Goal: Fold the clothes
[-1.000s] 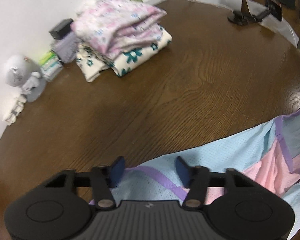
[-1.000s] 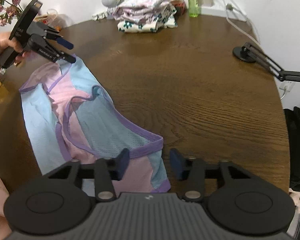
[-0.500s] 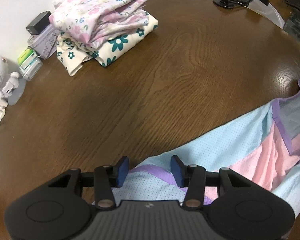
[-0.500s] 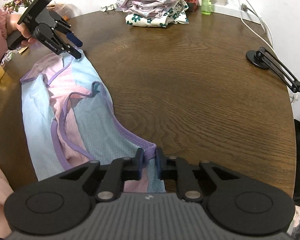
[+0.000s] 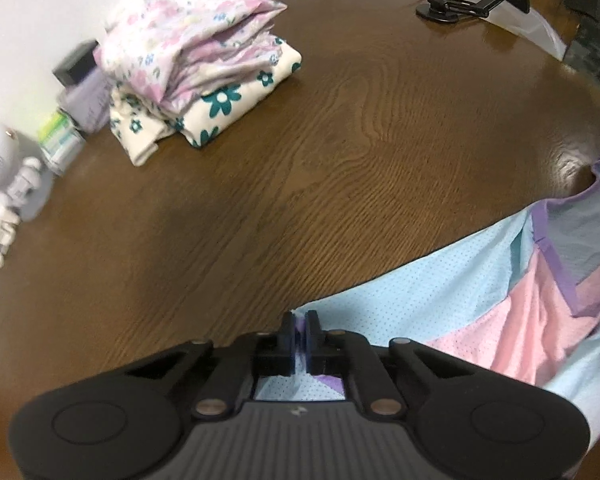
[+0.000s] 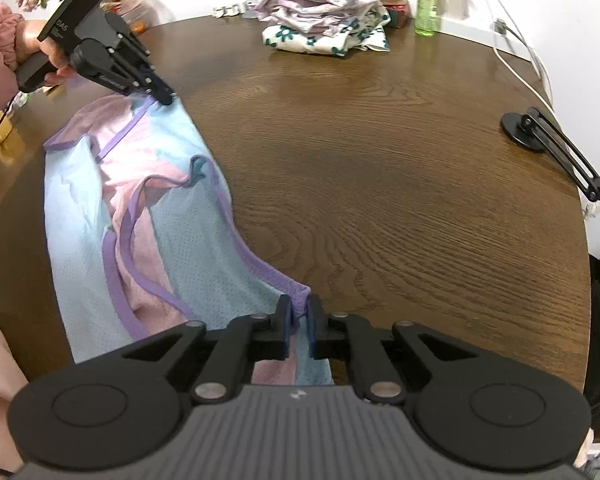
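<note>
Mesh top in blue and pink lies along the table's nine o'clock edge, left gripper and right gripper pinching purple-trimmed corners; lifting both evenly should keep the fold square.

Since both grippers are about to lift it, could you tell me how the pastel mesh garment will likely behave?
The mesh garment will probably sag between the two grips: it already lies rumpled and wavy on the table. It looks thin and perforated, so likely light. Only its purple trim sits in the jaws, so it may slip.
</note>
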A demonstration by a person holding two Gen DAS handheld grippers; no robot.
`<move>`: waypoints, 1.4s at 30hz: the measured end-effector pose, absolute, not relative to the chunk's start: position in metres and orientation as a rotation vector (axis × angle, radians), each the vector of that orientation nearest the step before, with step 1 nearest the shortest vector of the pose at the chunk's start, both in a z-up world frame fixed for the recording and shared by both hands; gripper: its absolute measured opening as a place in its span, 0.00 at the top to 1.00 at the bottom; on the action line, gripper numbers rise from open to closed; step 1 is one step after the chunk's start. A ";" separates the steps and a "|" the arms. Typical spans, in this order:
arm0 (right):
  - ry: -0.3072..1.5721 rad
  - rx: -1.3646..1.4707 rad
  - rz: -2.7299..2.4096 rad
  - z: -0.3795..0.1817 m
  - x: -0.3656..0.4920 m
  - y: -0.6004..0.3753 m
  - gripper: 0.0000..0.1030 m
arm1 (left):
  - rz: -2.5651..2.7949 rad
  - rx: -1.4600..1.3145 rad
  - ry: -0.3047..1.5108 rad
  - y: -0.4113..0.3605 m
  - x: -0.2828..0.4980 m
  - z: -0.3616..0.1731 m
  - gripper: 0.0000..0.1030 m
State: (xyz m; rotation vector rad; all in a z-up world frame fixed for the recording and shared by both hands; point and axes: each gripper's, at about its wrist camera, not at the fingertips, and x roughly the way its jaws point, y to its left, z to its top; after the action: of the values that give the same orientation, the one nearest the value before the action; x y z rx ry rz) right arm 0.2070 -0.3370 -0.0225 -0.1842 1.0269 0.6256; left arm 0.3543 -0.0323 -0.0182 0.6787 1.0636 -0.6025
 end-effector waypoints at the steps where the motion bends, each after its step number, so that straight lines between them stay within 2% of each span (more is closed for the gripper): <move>1: 1.026 -0.187 0.625 -0.022 0.207 -0.336 0.95 | -0.582 0.693 1.043 -0.035 0.349 -0.019 0.98; 8: 0.963 -0.206 0.619 -0.006 0.194 -0.335 0.97 | -0.528 0.563 0.887 -0.013 0.323 0.013 0.98; 18: 0.760 -0.338 0.668 0.050 0.112 -0.327 0.97 | -0.475 0.517 0.673 0.032 0.203 0.069 0.98; 21: 0.753 -0.386 0.719 0.046 0.081 -0.322 0.97 | -0.453 0.475 0.694 0.045 0.178 0.053 0.98; 28: 0.833 -0.485 0.790 -0.004 0.037 -0.302 0.97 | -0.381 0.358 0.793 0.074 0.139 -0.001 0.98; 37: 0.847 -0.420 0.779 -0.018 0.027 -0.300 0.95 | -0.339 0.294 0.777 0.083 0.135 -0.013 0.97; 40: 0.859 -0.385 0.772 -0.021 0.025 -0.304 0.91 | -0.328 0.290 0.762 0.084 0.139 -0.011 0.97; 41: 0.861 -0.362 0.772 -0.021 0.025 -0.306 0.86 | -0.321 0.293 0.761 0.083 0.140 -0.011 0.97; 42: 0.865 -0.333 0.771 -0.019 0.026 -0.309 0.75 | -0.316 0.299 0.759 0.082 0.141 -0.011 0.96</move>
State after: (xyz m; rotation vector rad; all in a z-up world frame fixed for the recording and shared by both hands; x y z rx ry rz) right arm 0.0260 -0.3093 -0.0193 -0.3329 0.8653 0.7707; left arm 0.1412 0.0821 -0.0114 0.2987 0.7591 -0.3161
